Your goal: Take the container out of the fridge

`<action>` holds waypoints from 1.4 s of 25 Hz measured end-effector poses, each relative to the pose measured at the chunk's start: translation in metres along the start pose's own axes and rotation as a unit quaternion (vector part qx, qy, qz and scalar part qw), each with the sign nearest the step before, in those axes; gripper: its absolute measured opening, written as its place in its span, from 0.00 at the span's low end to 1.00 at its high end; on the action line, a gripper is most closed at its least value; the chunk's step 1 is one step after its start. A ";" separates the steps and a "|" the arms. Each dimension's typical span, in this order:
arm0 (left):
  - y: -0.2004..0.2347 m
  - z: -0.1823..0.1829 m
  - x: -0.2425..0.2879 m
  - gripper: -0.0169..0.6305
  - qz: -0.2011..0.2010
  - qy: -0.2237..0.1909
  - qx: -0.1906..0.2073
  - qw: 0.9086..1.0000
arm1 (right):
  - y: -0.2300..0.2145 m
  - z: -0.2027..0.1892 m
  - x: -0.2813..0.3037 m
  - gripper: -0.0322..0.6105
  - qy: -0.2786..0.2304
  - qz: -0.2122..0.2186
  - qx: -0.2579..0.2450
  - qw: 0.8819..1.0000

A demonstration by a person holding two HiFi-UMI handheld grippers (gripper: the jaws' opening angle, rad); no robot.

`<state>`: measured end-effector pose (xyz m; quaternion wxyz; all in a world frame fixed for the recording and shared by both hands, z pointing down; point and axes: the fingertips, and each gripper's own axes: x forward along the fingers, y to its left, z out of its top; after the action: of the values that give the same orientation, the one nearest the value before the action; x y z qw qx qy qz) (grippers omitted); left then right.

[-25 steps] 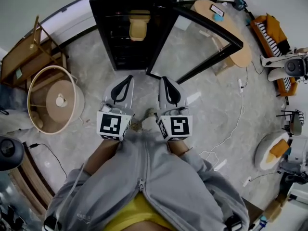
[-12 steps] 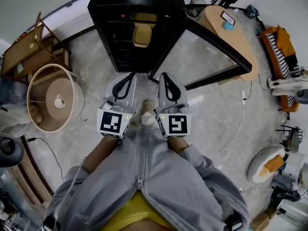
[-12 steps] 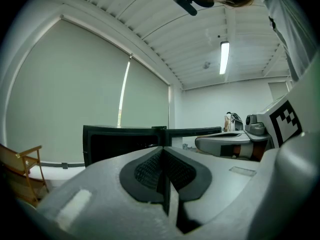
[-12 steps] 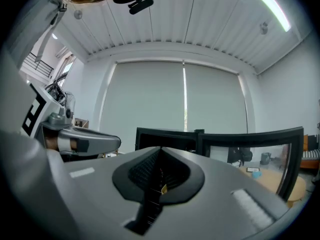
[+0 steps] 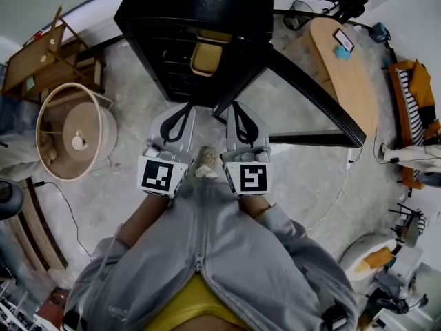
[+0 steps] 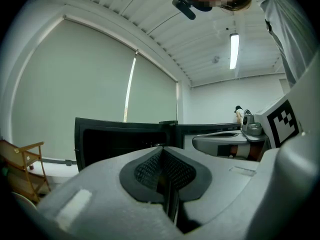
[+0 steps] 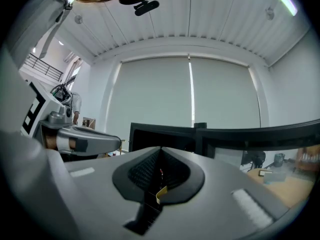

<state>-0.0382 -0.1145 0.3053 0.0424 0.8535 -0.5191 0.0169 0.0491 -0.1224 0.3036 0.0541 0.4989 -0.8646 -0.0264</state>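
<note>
A tan container (image 5: 205, 58) sits on a shelf inside the black fridge (image 5: 196, 19), whose glass door (image 5: 313, 98) stands swung open to the right. Both grippers are held side by side in front of the fridge, short of its opening. My left gripper (image 5: 184, 110) is shut with nothing in it, and my right gripper (image 5: 237, 107) is likewise shut and empty. In the left gripper view the shut jaws (image 6: 162, 154) point at the fridge (image 6: 120, 139). The right gripper view shows its closed jaws (image 7: 160, 156) before the fridge (image 7: 165, 134).
A round wicker basket (image 5: 72, 140) stands on the floor at the left, a wooden rack (image 5: 41, 57) behind it. A wooden table (image 5: 344, 67) lies beyond the open door. My foot (image 5: 205, 161) shows between the grippers. Cables trail over the floor at the right.
The fridge has come closer and larger in the head view as the person steps toward it. Both grippers stay shut and keep their place in front of the body.
</note>
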 end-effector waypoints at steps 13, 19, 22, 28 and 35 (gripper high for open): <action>0.012 -0.021 0.048 0.03 0.027 0.016 0.003 0.999 | -0.027 -0.026 0.034 0.05 0.009 0.033 0.038 0.999; 0.030 -0.041 0.070 0.03 0.005 0.016 0.008 1.000 | -0.026 -0.038 0.056 0.05 0.006 0.022 0.037 0.999; 0.039 -0.057 0.080 0.04 -0.006 0.020 0.003 1.000 | -0.024 -0.051 0.066 0.05 0.015 0.014 0.035 0.999; 0.058 -0.098 0.095 0.04 -0.014 0.033 0.004 0.999 | -0.019 -0.081 0.085 0.05 0.018 0.007 0.027 0.999; 0.073 -0.147 0.111 0.08 -0.019 0.051 -0.003 0.999 | -0.015 -0.122 0.098 0.05 0.038 -0.005 0.033 0.999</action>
<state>-0.0500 -0.2329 0.4638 0.0713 0.8611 -0.5001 0.0577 0.0284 -0.2141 0.4302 0.0697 0.5054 -0.8598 0.0210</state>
